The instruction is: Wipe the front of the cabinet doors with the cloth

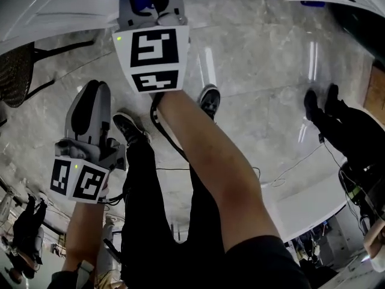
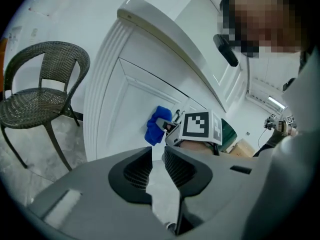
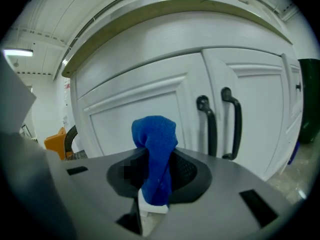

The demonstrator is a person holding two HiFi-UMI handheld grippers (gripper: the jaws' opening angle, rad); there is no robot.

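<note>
Currently catalogued, item by item.

- **Right gripper (image 3: 157,176):** the fingers are closed on a blue cloth (image 3: 155,134), which is bunched and stands up out of the grip.
- **Position of the cloth:** it is held up close before the left of two white cabinet doors (image 3: 145,104). Contact with the panel cannot be confirmed.
- **Door fittings:** two black handles (image 3: 207,121) are set upright, side by side at the meeting edge of the doors. A pale counter (image 3: 165,6) overhangs the doors.
- **Left gripper (image 2: 158,156):** the fingers are all but closed, with only a narrow slit between them and nothing held. In the head view it is seen lower than the right gripper and to its left, apart from the cabinet.
- **Surroundings:** a dark wicker chair (image 2: 40,94) is placed near the cabinet's end, on a grey marbled floor (image 1: 264,71). A second person's black shoes (image 1: 319,104) are noted on the floor at the right.
</note>
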